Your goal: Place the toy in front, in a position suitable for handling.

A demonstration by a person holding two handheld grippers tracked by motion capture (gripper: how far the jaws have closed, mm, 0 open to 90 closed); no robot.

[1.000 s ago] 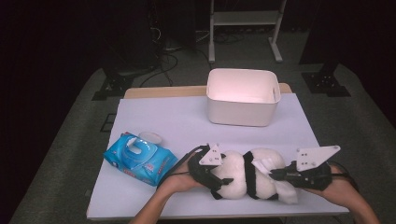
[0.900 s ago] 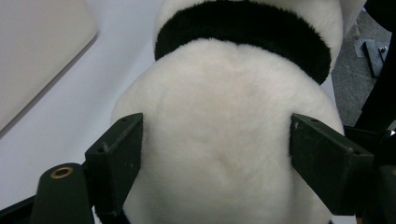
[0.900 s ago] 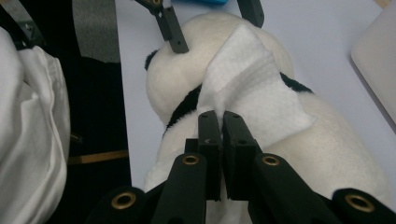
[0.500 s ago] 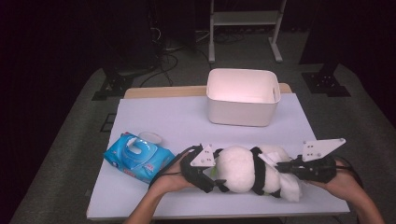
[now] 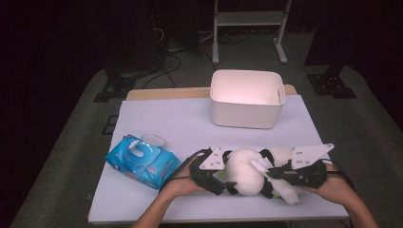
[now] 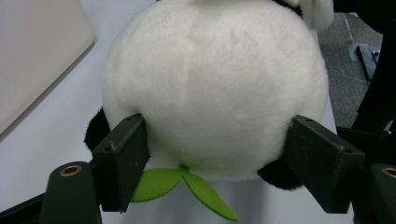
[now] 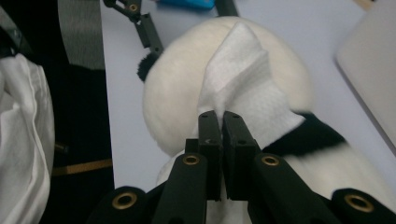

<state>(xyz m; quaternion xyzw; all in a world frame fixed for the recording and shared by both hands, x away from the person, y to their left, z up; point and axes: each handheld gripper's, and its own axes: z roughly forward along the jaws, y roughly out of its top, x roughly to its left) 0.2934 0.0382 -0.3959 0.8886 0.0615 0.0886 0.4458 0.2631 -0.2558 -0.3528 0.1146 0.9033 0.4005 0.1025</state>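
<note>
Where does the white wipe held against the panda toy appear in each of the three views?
High view: the wipe lies at lower right, draped over the panda toy under the right gripper.
Left gripper view: I cannot make out the wipe; the toy's round white head sits between the jaws.
Right gripper view: the wipe is at centre, pinched by the shut jaws and lying on the toy.
Shared landmark: the panda toy.

hand-held gripper [image 7: 219,122]: black jaws, brass screws | grey three-cornered plate | black cable
</note>
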